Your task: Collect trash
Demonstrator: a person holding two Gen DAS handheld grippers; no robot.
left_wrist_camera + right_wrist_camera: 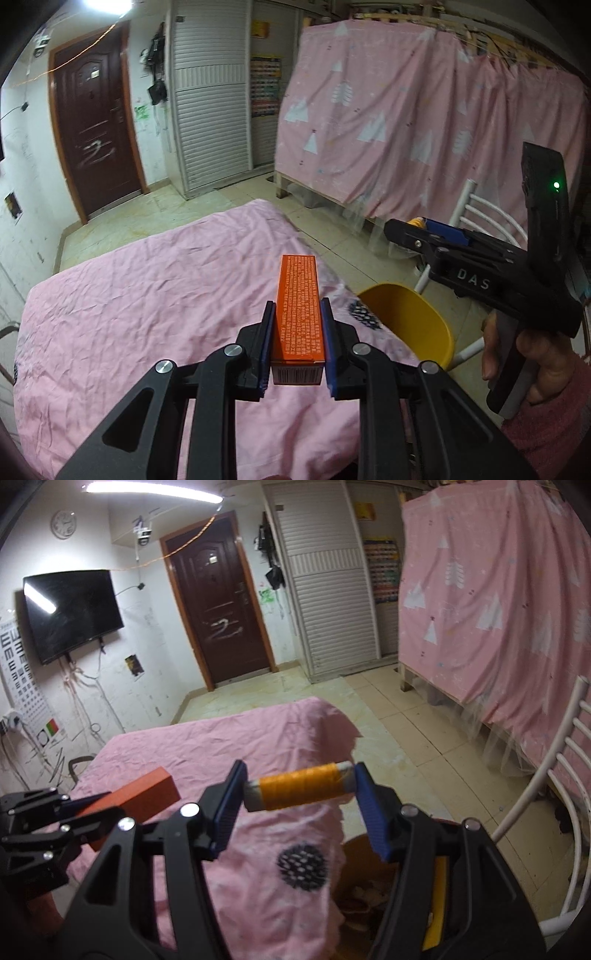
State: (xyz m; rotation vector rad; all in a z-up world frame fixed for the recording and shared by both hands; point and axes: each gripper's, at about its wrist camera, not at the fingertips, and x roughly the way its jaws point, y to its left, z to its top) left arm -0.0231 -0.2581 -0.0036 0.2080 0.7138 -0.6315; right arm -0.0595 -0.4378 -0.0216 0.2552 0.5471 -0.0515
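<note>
So the left claw (297, 321) pinched an orange box (298, 314) above the pink bed (147, 295), while the right claw (300, 794) gripped an orange spool (301, 785) endwise.

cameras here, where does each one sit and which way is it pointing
Left wrist: sits on the left gripper, looking forward and down over the pink-covered table toward the door; shows its fingers clamped on an orange box, plus the right gripper and the hand holding it.
Right wrist: sits on the right gripper, facing the same way; shows its fingers holding a spool of orange thread end to end, with the left gripper at lower left.
Shared: table, door, orange box, yellow bin, white chair, pink curtain.
</note>
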